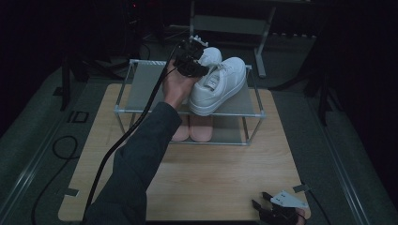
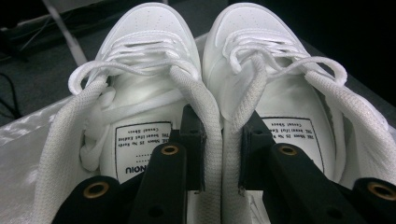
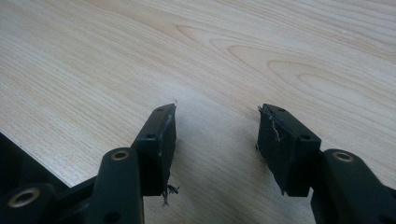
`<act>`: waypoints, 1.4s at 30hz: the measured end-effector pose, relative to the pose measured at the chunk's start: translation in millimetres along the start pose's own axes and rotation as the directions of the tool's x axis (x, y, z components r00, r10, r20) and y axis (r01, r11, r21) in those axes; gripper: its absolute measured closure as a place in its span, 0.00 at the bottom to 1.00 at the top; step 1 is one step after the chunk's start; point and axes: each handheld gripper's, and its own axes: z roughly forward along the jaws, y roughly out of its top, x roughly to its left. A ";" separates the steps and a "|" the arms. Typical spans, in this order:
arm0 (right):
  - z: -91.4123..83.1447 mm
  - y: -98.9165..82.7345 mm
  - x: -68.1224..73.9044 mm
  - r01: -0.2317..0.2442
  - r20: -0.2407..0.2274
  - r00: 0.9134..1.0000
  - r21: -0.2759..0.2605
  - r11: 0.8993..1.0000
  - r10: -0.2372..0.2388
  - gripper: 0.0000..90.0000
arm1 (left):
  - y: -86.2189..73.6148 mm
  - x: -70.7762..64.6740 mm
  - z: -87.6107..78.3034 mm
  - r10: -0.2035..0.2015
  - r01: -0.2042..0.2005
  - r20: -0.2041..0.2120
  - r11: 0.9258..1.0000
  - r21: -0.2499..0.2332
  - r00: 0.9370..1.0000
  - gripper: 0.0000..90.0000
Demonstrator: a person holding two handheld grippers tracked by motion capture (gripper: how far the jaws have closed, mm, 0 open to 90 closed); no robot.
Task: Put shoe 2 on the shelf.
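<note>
White sneakers (image 1: 218,84), paired side by side on top shelf of metal shoe rack (image 1: 141,111). Left tool (image 2: 222,140) clenched on both inner collars, one jaw inside each shoe, adjoining walls pinched between. Toes directed straight ahead of tool; long axes parallel to jaws. Insole labels (image 2: 140,149) inverted: "NIU" legible, remaining print too small. Right tool (image 3: 215,140) released, resting over wooden tabletop (image 3: 233,56), well apart from pair; left hand nearer.

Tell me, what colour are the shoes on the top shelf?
The shoes are white all over, laces included; the left gripper view shows them best.
</note>
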 end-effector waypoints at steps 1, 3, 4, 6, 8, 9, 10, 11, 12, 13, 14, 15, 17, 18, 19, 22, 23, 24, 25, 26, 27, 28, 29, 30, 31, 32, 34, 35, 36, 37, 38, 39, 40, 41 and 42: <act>0.0 0.0 0.0 0.000 0.000 1.000 0.000 1.000 0.000 0.51 | -0.8 0.8 -0.2 -0.003 0.003 -0.006 1.000 -0.007 1.000 0.84; 0.0 0.0 0.0 -0.001 0.000 1.000 0.000 1.000 0.001 0.51 | -1.0 2.1 -0.5 -0.013 0.013 -0.012 1.000 -0.011 1.000 0.84; 0.0 0.0 0.0 -0.002 0.000 1.000 0.000 1.000 0.002 0.51 | -0.7 3.1 -1.1 -0.022 0.022 -0.017 1.000 -0.006 1.000 0.84; 0.0 0.1 0.0 -0.002 0.000 1.000 0.000 1.000 0.002 0.51 | -0.6 4.8 -1.3 -0.035 0.035 -0.021 0.999 -0.001 0.999 0.84; 0.0 0.1 -0.2 -0.002 0.000 1.000 0.000 1.000 0.002 0.51 | -0.8 5.9 -1.2 -0.045 0.045 -0.031 0.999 -0.003 0.998 0.84; 0.0 0.1 -0.2 -0.003 -0.001 1.000 0.000 1.000 0.003 0.51 | -0.8 6.1 -1.0 -0.052 0.052 -0.035 0.999 -0.002 0.998 0.84; 0.0 0.1 -0.2 -0.003 -0.001 1.000 0.000 1.000 0.003 0.51 | -0.8 6.2 -0.9 -0.058 0.058 -0.041 0.998 -0.001 0.997 0.84; 0.0 0.1 -0.2 -0.003 -0.001 1.000 0.000 1.000 0.003 0.51 | -0.8 6.2 -0.9 -0.058 0.058 -0.041 0.998 -0.001 0.997 0.84; 0.1 0.1 -0.2 -0.003 -0.001 1.000 0.000 1.000 0.003 0.51 | -0.5 6.8 -0.6 -0.076 0.076 -0.051 0.997 0.002 0.996 0.84; 0.0 0.0 -0.3 -0.003 -0.002 1.000 -0.001 1.000 0.003 0.51 | -0.5 7.1 -0.4 -0.082 0.083 -0.056 0.997 0.004 0.995 0.84; 0.0 0.0 -0.4 -0.003 -0.003 1.000 -0.001 1.000 0.003 0.51 | -0.4 7.2 0.0 -0.087 0.087 -0.061 0.996 0.009 0.994 0.84; 0.1 0.0 -0.5 -0.003 -0.003 1.000 -0.001 1.000 0.003 0.51 | -0.4 7.1 0.2 -0.087 0.088 -0.064 0.996 0.012 0.994 0.84; 0.0 0.0 -0.6 -0.004 -0.004 1.000 -0.001 1.000 0.004 0.51 | -0.6 7.0 0.5 -0.088 0.090 -0.073 0.996 0.020 0.993 0.84; 0.0 0.0 -0.7 -0.004 -0.004 1.000 -0.001 1.000 0.004 0.51 | -0.8 7.1 0.9 -0.093 0.095 -0.076 0.995 0.021 0.993 0.84; 0.0 0.0 -0.7 -0.004 -0.004 1.000 -0.001 1.000 0.004 0.51 | -1.0 7.1 1.1 -0.095 0.097 -0.080 0.995 0.023 0.992 0.84; 0.0 0.0 -0.6 -0.004 -0.004 1.000 -0.001 1.000 0.004 0.51 | -1.3 6.6 1.2 -0.093 0.096 -0.092 0.995 0.027 0.991 0.84; 0.0 0.0 -0.6 -0.005 -0.004 1.000 -0.001 1.000 0.005 0.51 | -1.3 6.3 1.3 -0.091 0.093 -0.096 0.995 0.026 0.991 0.84; 0.0 0.0 -0.7 -0.004 -0.004 1.000 -0.002 1.000 0.004 0.51 | -1.2 6.0 1.2 -0.086 0.089 -0.102 0.996 0.025 0.991 0.84; 0.1 -0.1 -0.7 -0.004 -0.004 1.000 -0.002 1.000 0.004 0.51 | -1.3 6.1 1.0 -0.085 0.088 -0.104 0.996 0.023 0.991 0.84; 0.0 -0.1 -0.7 -0.004 -0.004 1.000 -0.002 1.000 0.004 0.51 | -1.3 6.4 1.0 -0.087 0.090 -0.105 0.996 0.018 0.991 0.84; 0.1 -0.1 -0.7 -0.004 -0.004 1.000 -0.002 1.000 0.004 0.51 | -1.2 6.7 0.7 -0.090 0.093 -0.107 0.996 0.017 0.990 0.84; 0.1 0.0 -0.7 -0.004 -0.004 1.000 -0.002 1.000 0.004 0.51 | -1.0 6.9 0.6 -0.093 0.095 -0.108 0.995 0.016 0.990 0.84; 0.1 0.0 -0.7 -0.004 -0.004 1.000 -0.002 1.000 0.004 0.51 | -1.0 6.9 0.6 -0.093 0.095 -0.108 0.995 0.016 0.990 0.84; 0.1 0.0 -0.7 -0.005 -0.004 1.000 -0.002 1.000 0.005 0.51 | -0.8 7.3 0.4 -0.099 0.101 -0.111 0.995 0.014 0.989 0.84; 0.1 -0.1 -0.8 -0.005 -0.005 1.000 -0.003 1.000 0.005 0.51 | -0.9 7.3 0.3 -0.100 0.102 -0.114 0.995 0.013 0.988 0.84; 0.1 -0.1 -0.8 -0.006 -0.005 1.000 -0.002 1.000 0.006 0.51 | -1.1 6.8 0.4 -0.101 0.103 -0.124 0.995 0.009 0.987 0.84; 0.1 -0.1 -0.8 -0.006 -0.005 1.000 -0.002 1.000 0.006 0.51 | -1.1 6.3 0.5 -0.099 0.101 -0.129 0.995 0.008 0.987 0.84; 0.1 -0.1 -0.8 -0.006 -0.005 1.000 -0.002 1.000 0.006 0.51 | -1.1 6.3 0.5 -0.099 0.101 -0.129 0.995 0.008 0.987 0.84; 0.1 -0.1 -0.8 -0.005 -0.005 1.000 -0.003 1.000 0.005 0.51 | -0.8 6.7 0.6 -0.105 0.108 -0.142 0.994 0.011 0.984 0.84; 0.1 -0.1 -0.9 -0.006 -0.005 1.000 -0.002 1.000 0.006 0.51 | -0.8 6.9 0.9 -0.113 0.115 -0.144 0.993 0.011 0.983 0.84; 0.1 -0.1 -0.9 -0.006 -0.005 1.000 -0.003 1.000 0.006 0.51 | -0.9 7.6 0.9 -0.117 0.121 -0.145 0.993 0.015 0.982 0.84; 0.1 -0.1 -0.8 -0.006 -0.005 1.000 -0.003 1.000 0.006 0.51 | -1.1 8.3 1.1 -0.121 0.125 -0.147 0.992 0.017 0.982 0.84; 0.1 -0.1 -0.8 -0.007 -0.005 1.000 -0.003 1.000 0.007 0.51 | -1.3 8.7 1.3 -0.121 0.126 -0.148 0.992 0.021 0.981 0.84; 0.1 -0.1 -0.8 -0.007 -0.005 1.000 -0.003 1.000 0.007 0.51 | -1.7 9.1 1.6 -0.124 0.129 -0.151 0.991 0.024 0.981 0.84; 0.2 -0.1 -0.8 -0.006 -0.005 1.000 -0.003 1.000 0.006 0.51 | -2.2 9.4 1.9 -0.121 0.127 -0.154 0.991 0.028 0.981 0.84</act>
